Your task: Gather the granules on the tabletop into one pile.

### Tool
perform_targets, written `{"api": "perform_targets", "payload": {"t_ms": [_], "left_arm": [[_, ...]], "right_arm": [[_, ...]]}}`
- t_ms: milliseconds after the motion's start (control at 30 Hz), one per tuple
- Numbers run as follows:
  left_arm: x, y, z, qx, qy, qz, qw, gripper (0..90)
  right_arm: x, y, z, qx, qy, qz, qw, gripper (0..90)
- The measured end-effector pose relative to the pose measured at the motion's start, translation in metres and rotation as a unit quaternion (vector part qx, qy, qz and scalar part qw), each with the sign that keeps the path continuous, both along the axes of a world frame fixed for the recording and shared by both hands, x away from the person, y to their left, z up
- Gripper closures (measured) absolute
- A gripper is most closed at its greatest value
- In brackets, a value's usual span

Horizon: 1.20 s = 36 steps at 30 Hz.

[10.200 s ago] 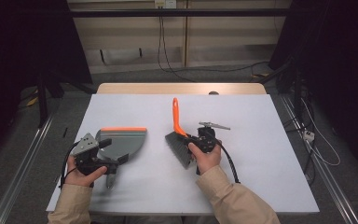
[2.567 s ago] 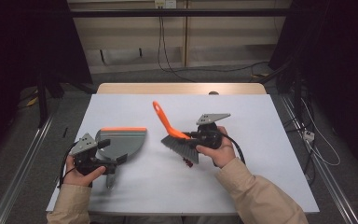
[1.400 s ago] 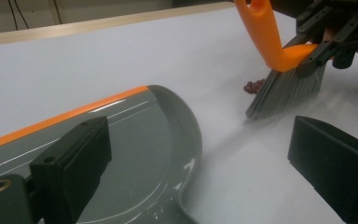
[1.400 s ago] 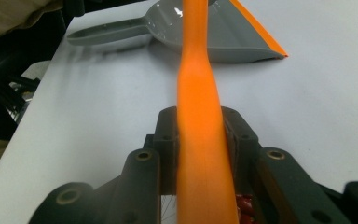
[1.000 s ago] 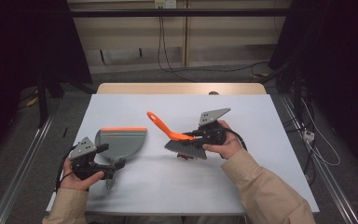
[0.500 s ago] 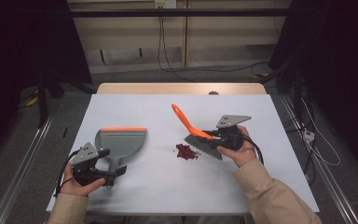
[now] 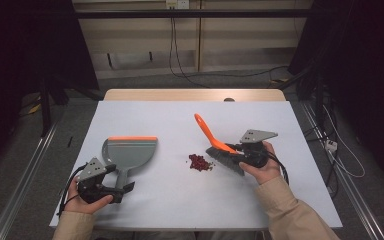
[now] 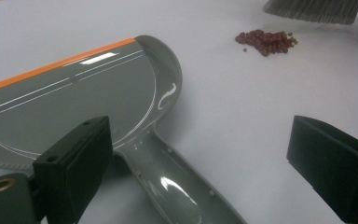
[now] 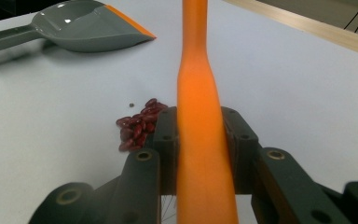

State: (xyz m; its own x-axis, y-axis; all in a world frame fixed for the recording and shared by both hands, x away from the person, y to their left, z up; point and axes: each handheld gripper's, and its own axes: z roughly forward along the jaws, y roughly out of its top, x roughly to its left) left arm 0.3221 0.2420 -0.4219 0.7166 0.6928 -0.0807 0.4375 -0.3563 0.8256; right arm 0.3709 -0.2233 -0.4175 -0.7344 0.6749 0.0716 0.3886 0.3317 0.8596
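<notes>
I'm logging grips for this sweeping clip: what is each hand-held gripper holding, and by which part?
The right hand-held gripper clamps the brush on its orange handle, just above the bristles. The left hand-held gripper holds nothing; its jaws stand open astride the dustpan handle.

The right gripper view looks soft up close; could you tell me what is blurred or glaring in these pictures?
Right gripper view: the orange brush handle is blurred up close, the red beans sharper. Left gripper view: bright glare streaks on the dustpan. High view: the table is evenly lit, its surroundings dark.

Between my left fingers (image 8: 74, 168) lies a glossy grey plastic dustpan (image 8: 74, 98); my right ones clamp a smooth orange plastic brush handle (image 9: 198, 116). Beyond them, matt white tabletop (image 7: 180, 200).
</notes>
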Motion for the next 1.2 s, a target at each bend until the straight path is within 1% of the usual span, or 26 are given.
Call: {"api": "perform_targets", "payload": {"t_ms": [67, 133, 200, 233, 367, 433, 533, 567, 600, 733, 800, 833, 867, 900, 967, 1033, 1067, 1100, 1133, 1167, 1200], "left_arm": [[-0.001, 0.001, -0.001, -0.001, 0.001, 0.002, 1.0000, 6.9], [-0.001, 0.002, -0.001, -0.001, 0.001, 0.004, 1.0000, 7.1], [-0.002, 0.004, -0.002, 0.002, 0.003, 0.007, 1.0000, 7.2], [-0.002, 0.004, -0.003, 0.000, 0.005, 0.012, 0.9999, 7.2], [-0.002, 0.005, -0.005, 0.007, 0.007, 0.019, 0.9998, 7.2], [-0.002, 0.005, -0.006, 0.013, 0.009, 0.019, 0.9997, 7.2], [-0.002, 0.005, -0.008, 0.019, 0.012, 0.024, 0.9995, 7.2], [-0.001, 0.005, -0.008, 0.025, 0.010, 0.026, 0.9993, 7.2], [-0.001, 0.006, -0.009, 0.029, 0.013, 0.030, 0.9990, 7.3], [0.000, 0.007, -0.013, 0.028, 0.022, 0.043, 0.9984, 7.6], [0.001, 0.007, -0.012, 0.029, 0.027, 0.051, 0.9979, 7.8], [0.001, 0.006, -0.011, 0.025, 0.026, 0.059, 0.9976, 7.9], [0.002, 0.006, -0.010, 0.022, 0.029, 0.064, 0.9973, 7.9], [0.002, 0.005, -0.010, 0.023, 0.031, 0.074, 0.9965, 8.1], [0.004, 0.004, -0.012, 0.034, 0.034, 0.086, 0.9951, 8.4], [0.006, 0.003, -0.015, 0.033, 0.038, 0.104, 0.9933, 9.9], [0.007, 0.004, -0.015, 0.042, 0.041, 0.109, 0.9923, 10.5], [0.008, 0.003, -0.016, 0.040, 0.042, 0.113, 0.9919, 10.1], [0.009, 0.002, -0.016, 0.043, 0.046, 0.119, 0.9909, 10.7], [0.010, 0.001, -0.016, 0.045, 0.045, 0.124, 0.9903, 11.4], [0.010, -0.001, -0.015, 0.051, 0.046, 0.125, 0.9897, 11.5]], "right_arm": [[-0.001, -0.002, -0.002, 0.000, 0.001, -0.001, 1.0000, 71.1], [-0.002, -0.004, -0.003, -0.004, 0.006, -0.001, 1.0000, 71.1], [-0.002, -0.005, -0.004, -0.007, 0.006, -0.005, 0.9999, 71.0], [-0.002, -0.006, -0.005, -0.004, 0.007, -0.006, 1.0000, 71.0], [-0.004, -0.009, -0.004, 0.003, 0.007, -0.014, 0.9999, 71.1], [-0.006, -0.010, -0.003, 0.001, 0.005, -0.016, 0.9999, 71.1], [-0.008, -0.011, -0.002, 0.006, 0.005, -0.019, 0.9998, 71.0], [-0.008, -0.011, -0.002, 0.007, 0.004, -0.019, 0.9998, 71.1], [-0.009, -0.011, -0.002, 0.008, 0.002, -0.020, 0.9998, 71.1], [-0.010, -0.012, 0.000, 0.012, -0.001, -0.020, 0.9997, 71.0], [-0.011, -0.012, 0.001, 0.016, -0.003, -0.023, 0.9996, 71.1], [-0.011, -0.012, 0.001, 0.016, -0.004, -0.024, 0.9996, 71.0], [-0.010, -0.012, 0.001, 0.018, -0.005, -0.022, 0.9996, 71.0], [-0.011, -0.012, 0.002, 0.020, -0.006, -0.024, 0.9995, 71.1], [-0.011, -0.012, 0.002, 0.021, -0.007, -0.025, 0.9995, 71.1], [-0.011, -0.012, 0.002, 0.020, -0.010, -0.026, 0.9994, 71.0], [-0.011, -0.012, 0.003, 0.021, -0.012, -0.026, 0.9994, 71.1], [-0.012, -0.013, 0.003, 0.022, -0.013, -0.026, 0.9993, 71.0], [-0.012, -0.013, 0.003, 0.023, -0.013, -0.026, 0.9993, 71.1], [-0.012, -0.013, 0.003, 0.021, -0.015, -0.027, 0.9993, 71.1], [-0.012, -0.013, 0.003, 0.022, -0.015, -0.028, 0.9993, 71.0]]}}
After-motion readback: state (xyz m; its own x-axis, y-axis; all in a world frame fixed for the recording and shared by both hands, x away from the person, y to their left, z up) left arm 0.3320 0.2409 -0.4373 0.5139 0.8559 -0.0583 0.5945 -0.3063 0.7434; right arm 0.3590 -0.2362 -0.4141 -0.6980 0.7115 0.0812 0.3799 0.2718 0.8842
